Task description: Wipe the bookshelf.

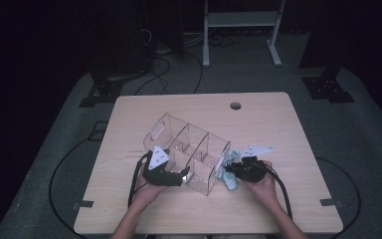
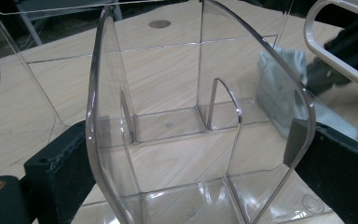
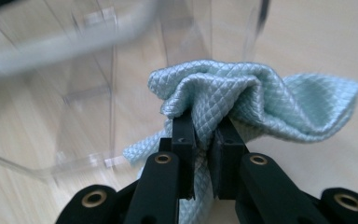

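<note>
Near the front edge of the tabletop (image 1: 278,114), about midway along it, a clear organizer (image 1: 186,152) lies tipped over on its side. Its long axis runs on a diagonal, from the end wall with a slot handle, which points toward the back left corner, down to the other end, which points toward the front right corner; its open top faces the front left. Inner dividers split it into compartments. No brand, label or writing can be read on it, nor on anything else on the tabletop.

The left hand-held gripper (image 1: 181,175) is clamped on the organizer — in the left gripper view its two black jaws press on the two outer faces of a clear rounded wall (image 2: 200,116), one on each side.

Just off the organizer's front right end, touching it or very nearly so, a pale blue-green cloth (image 1: 229,172) with a diamond weave is bunched up. The right hand-held gripper (image 1: 234,169) has its jaws pinched together on a fold of this cloth (image 3: 223,100); the rest spills out past the jaw tips and hangs below them. Whether the cloth rests on the tabletop or is lifted just clear of it — I cannot tell.
</note>
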{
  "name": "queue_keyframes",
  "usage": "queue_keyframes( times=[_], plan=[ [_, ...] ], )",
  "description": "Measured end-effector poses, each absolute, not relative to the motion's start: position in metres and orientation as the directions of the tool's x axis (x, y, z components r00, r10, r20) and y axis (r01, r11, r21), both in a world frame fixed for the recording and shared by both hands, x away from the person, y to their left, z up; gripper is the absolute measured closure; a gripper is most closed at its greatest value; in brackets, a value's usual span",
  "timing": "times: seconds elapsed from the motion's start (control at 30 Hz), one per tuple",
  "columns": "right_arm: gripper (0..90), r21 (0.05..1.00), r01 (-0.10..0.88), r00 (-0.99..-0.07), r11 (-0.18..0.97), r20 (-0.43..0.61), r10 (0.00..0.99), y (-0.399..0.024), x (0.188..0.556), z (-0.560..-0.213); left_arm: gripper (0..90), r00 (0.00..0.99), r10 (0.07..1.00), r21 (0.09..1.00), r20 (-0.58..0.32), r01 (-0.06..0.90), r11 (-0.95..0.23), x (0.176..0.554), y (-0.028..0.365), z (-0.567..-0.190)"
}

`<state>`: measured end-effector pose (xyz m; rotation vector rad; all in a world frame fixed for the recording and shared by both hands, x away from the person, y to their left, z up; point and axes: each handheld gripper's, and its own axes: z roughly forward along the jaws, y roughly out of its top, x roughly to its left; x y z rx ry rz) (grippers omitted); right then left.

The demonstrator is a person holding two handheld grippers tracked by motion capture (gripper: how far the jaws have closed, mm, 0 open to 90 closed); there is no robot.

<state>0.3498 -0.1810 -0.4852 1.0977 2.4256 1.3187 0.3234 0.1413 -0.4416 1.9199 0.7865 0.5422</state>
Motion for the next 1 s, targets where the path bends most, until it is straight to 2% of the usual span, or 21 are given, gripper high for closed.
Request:
queue_keyframes(
  times=[0.17,0.37,0.43,0.57,0.67,0.8,0.9,0.93,1.0],
  plan=[
    [81.7,0.771,0.517,-0.742,0.373,0.187,0.644,-0.170,0.336,-0.487,4.0,0.687,0.726,0.897,0.037,0.297,-0.327,0.324,0.141,-0.442],
    [81.7,0.777,0.444,-0.838,0.446,0.185,0.513,-0.141,0.307,-0.477,5.9,0.663,0.749,0.898,0.026,0.313,-0.308,0.327,0.148,-0.442],
    [81.8,0.779,0.420,-0.845,0.465,0.148,0.514,-0.138,0.306,-0.475,6.2,0.660,0.750,0.899,0.026,0.312,-0.306,0.327,0.149,-0.442],
    [81.8,0.783,0.479,-0.788,0.397,0.185,0.587,-0.150,0.320,-0.480,6.1,0.663,0.748,0.900,0.024,0.311,-0.304,0.328,0.148,-0.442],
    [81.7,0.783,0.462,-0.807,0.417,0.176,0.563,-0.144,0.310,-0.477,6.1,0.660,0.751,0.900,0.025,0.312,-0.304,0.328,0.147,-0.442],
    [81.7,0.804,0.380,-0.867,0.458,0.138,0.478,-0.126,0.285,-0.464,6.3,0.655,0.755,0.899,0.029,0.313,-0.305,0.328,0.147,-0.442],
    [81.8,0.813,0.374,-0.863,0.446,0.129,0.488,-0.129,0.286,-0.461,6.3,0.655,0.755,0.901,0.027,0.312,-0.303,0.327,0.146,-0.442],
    [81.8,0.815,0.398,-0.838,0.421,0.137,0.527,-0.137,0.294,-0.462,6.3,0.656,0.754,0.901,0.026,0.312,-0.302,0.327,0.146,-0.442],
    [81.8,0.812,0.419,-0.826,0.407,0.154,0.543,-0.141,0.297,-0.463,6.2,0.656,0.754,0.902,0.025,0.311,-0.300,0.327,0.145,-0.442]
  ],
)
